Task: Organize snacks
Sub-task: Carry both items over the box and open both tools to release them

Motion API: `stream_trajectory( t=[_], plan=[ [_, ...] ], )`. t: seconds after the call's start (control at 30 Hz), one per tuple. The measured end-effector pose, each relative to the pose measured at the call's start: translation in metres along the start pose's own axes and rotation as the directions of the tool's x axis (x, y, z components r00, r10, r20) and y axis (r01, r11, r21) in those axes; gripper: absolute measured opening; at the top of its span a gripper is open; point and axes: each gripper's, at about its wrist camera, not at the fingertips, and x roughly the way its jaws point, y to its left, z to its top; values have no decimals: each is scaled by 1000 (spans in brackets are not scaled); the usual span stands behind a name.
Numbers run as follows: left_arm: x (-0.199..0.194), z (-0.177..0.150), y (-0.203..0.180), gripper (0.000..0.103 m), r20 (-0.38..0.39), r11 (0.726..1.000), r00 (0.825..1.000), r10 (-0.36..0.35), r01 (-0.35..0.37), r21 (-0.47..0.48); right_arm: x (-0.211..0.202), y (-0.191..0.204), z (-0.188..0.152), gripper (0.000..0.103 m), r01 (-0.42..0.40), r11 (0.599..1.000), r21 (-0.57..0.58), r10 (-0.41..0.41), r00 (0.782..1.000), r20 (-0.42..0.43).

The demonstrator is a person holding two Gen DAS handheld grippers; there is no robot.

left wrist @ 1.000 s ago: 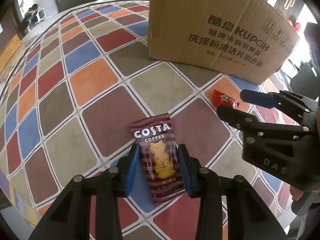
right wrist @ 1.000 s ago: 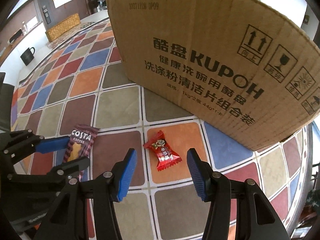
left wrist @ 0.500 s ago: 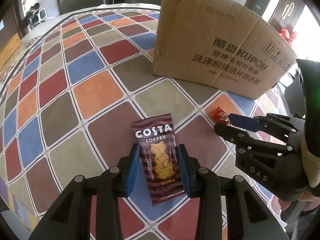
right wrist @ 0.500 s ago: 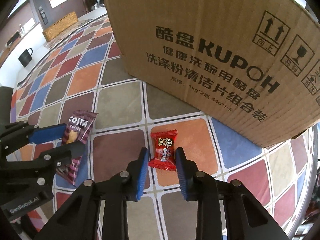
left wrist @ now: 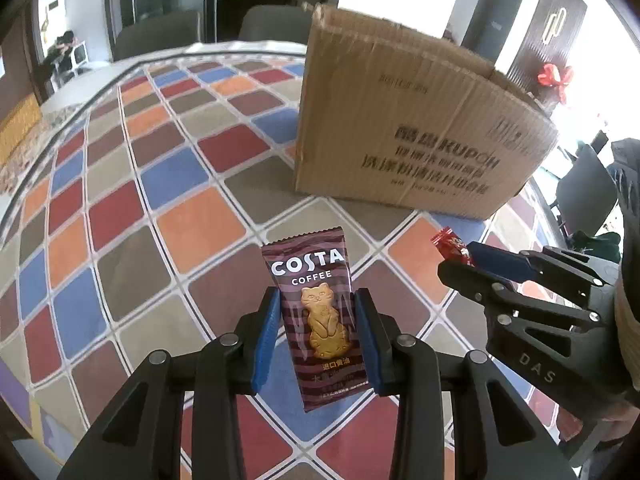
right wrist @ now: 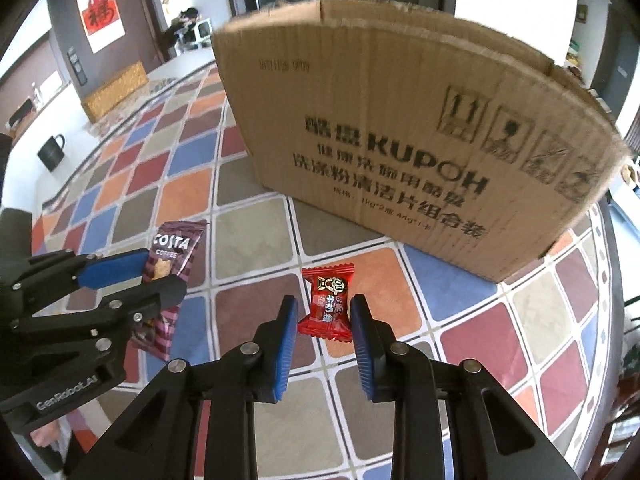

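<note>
Nearest in the left wrist view: left gripper [left wrist: 319, 330] has its jaws narrow, clamped on both long edges of the Costa biscuit packet [left wrist: 316, 316]. That grip matches a sec ago, but the packet now hangs clear of the checked tablecloth [left wrist: 120, 208] instead of lying on it.

Right gripper [right wrist: 324, 334] is the bigger change: a sec ago its jaws stood wide around the red candy [right wrist: 329, 304], w/ the candy flat on an orange square. Now they're pinched shut on the wrapper's lower half and the candy looks lifted, though blur makes the gap under it hard to judge.

So both snacks are in hand; pickup is prob. done, and what's left is carrying them to wherever they go, most likely the cardboard box [right wrist: 400, 120] just beyond.

View differences: right cam shows the candy label, the box print and handling symbols sharply enough, plus a dark mug [right wrist: 52, 152] far left. Left cam shows the biscuit front-on, only a sliver of candy behind the other gripper, and the box's open top edge; neither sees inside.
</note>
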Motion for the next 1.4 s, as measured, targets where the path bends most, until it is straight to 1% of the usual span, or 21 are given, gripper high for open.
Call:
stream_trajectory(
  t=[0.27,0.47,0.67,0.87,1.07,1.2,1.4],
  plan=[
    [-23,10,-6,37,73,999,997,-19,17,34,-33,3,3,28,9,999,32,-12,997,81],
    [-43,24,-11,37,142,997,989,-35,26,70,-58,1,10,28,24,998,59,-33,988,148],
    [-63,42,-19,37,209,993,976,-54,31,112,-84,-1,20,28,32,996,83,-49,975,216],
    [-81,65,-27,37,281,988,958,-63,20,155,-104,-4,34,28,47,994,101,-74,959,275],
    [-92,87,-33,37,327,983,942,-75,14,185,-119,-7,49,28,60,992,110,-93,943,319],
    [-93,101,-37,37,341,980,936,-82,14,197,-128,-11,62,28,81,990,115,-116,930,348],
    [-89,125,-43,37,349,976,933,-85,7,218,-131,-19,80,28,104,986,129,-144,922,359]
  ],
)
